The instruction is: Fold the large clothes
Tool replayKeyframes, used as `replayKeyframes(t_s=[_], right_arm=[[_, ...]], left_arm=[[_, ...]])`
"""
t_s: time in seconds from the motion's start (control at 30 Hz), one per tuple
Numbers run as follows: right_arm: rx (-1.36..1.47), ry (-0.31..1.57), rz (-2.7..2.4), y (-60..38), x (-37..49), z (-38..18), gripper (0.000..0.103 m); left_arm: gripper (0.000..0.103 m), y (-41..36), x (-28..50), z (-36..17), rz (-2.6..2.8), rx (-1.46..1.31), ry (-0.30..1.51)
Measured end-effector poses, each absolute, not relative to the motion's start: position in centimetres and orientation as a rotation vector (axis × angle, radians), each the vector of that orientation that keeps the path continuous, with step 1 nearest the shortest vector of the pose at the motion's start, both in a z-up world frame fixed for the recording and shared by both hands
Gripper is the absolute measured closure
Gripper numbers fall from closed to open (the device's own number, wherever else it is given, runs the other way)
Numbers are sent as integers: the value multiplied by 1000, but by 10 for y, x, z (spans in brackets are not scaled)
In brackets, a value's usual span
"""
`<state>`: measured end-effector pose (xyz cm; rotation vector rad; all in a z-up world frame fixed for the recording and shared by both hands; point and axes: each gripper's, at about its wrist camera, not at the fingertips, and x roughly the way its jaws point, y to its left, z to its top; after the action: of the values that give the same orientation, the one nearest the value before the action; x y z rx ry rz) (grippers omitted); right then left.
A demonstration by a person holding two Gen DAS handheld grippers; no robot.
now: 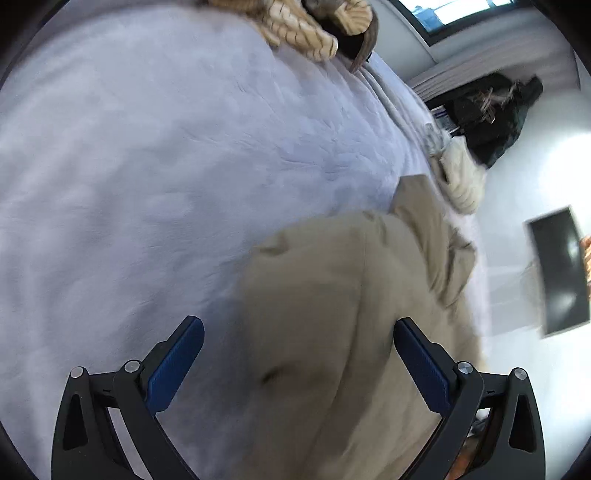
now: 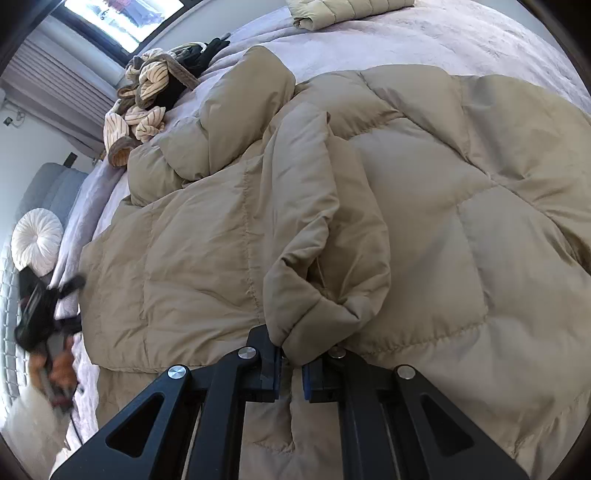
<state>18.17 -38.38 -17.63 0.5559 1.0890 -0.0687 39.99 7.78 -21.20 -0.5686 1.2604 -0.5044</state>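
A large tan puffer coat (image 2: 424,206) lies spread over a lavender bedspread (image 2: 461,40). One sleeve (image 2: 314,206) is folded across its body. My right gripper (image 2: 291,363) is shut on that sleeve's cuff (image 2: 314,328), which bunches up between the blue pads. In the left wrist view my left gripper (image 1: 298,326) stands open over an edge of the coat (image 1: 332,295); its pads do not press the fabric. The same left gripper (image 2: 74,304) shows as a blur at the coat's far left edge in the right wrist view.
A heap of cream striped and dark clothes (image 2: 147,96) lies on the bed beyond the coat. A folded beige padded garment (image 2: 347,9) sits at the far side. A round white cushion (image 2: 37,240) rests near the headboard. A dark screen (image 1: 561,273) hangs on the wall.
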Motion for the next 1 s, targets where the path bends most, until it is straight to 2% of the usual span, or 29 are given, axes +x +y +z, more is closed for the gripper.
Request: replayKeyframes(t_s=[0.03,0.07,0.17,0.27,0.4,0.43,0.5,0.53,0.7,0.77,0.8,0.83,0.9,1.0], right_arm=[[554,1088,-68,-384,182,-177,94],[554,1090,-68,-384,182,-177,94],[570,1095,-74,-385,181,-177,90],[566,1094,-60,-376,182,-169,90],[521,1067,-48,-358,196,-163,94],[534,1077,-66,-358,198,-168,94],[589,1088,-103,-360,199,-183,94],[599,1084,-114,-360,197,-186,94],[621,1090,-108,-365,191,-184,94],[622,1111,-126,-368,188,-176,88],[609,1118,-134,-368,187,-171,78],[591,1124,-142,-369,183,-165,61],[555,1105,-167,-372,170,-146,45],[516,1075,-230,-379,150,-124,45]], left_arm=[[33,74,401,-215,-505,-582,1264],[69,71,404,-216,-531,-597,1265],[81,69,395,-196,-543,-527,1179],[81,82,390,-180,-564,-468,1113],[80,90,404,-199,-511,-429,1167],[77,88,405,-207,-489,-417,1179],[47,94,403,-214,-409,-404,1180],[42,99,402,-213,-362,-394,1169],[40,125,399,-180,-266,-278,1132],[40,131,394,-160,-247,-249,1107],[40,135,387,-149,-265,-246,1086],[40,137,379,-138,-283,-241,1068],[40,132,361,-126,-321,-219,1057],[40,107,333,-123,-388,-172,1066]])
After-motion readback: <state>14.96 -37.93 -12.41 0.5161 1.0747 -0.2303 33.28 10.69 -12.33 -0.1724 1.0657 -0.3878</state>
